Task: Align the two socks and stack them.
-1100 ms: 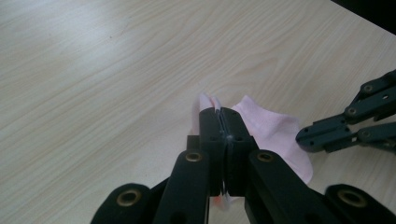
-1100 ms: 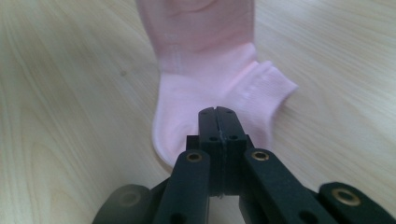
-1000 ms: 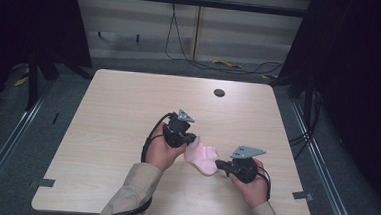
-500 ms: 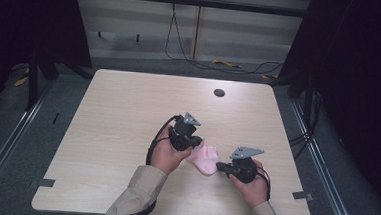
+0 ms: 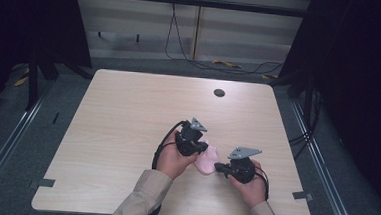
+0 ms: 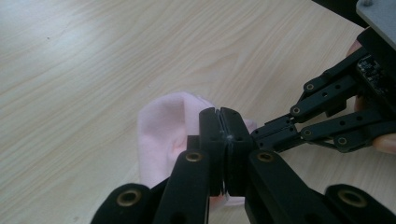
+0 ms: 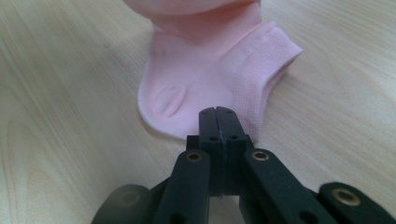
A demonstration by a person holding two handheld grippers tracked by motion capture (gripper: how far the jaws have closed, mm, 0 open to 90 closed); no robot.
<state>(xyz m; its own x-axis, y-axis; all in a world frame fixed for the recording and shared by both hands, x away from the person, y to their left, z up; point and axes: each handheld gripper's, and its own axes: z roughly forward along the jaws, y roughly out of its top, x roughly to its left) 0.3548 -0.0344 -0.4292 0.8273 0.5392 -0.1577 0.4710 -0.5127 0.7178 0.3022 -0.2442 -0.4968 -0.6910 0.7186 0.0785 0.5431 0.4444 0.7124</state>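
Sitting near the bottom middle of the high view, a small pink sock [image 5: 207, 160] lies on the light wood table [image 5: 128, 113], right between the two grippers. The left gripper [image 5: 199, 149] has its jaws clamped tight on the sock's upper edge; in the left gripper view the black pads [image 6: 211, 135] meet with pink fabric [image 6: 163, 135] spread out around them in the centre of the frame. The right gripper [image 5: 219, 167] comes in from the right side, jaws pressed together too, pinching the sock's near edge [image 7: 205, 93] by the ribbed cuff in the right gripper view. There's a dark round hole [image 5: 219, 93] in the table's upper right, well apart from everything.
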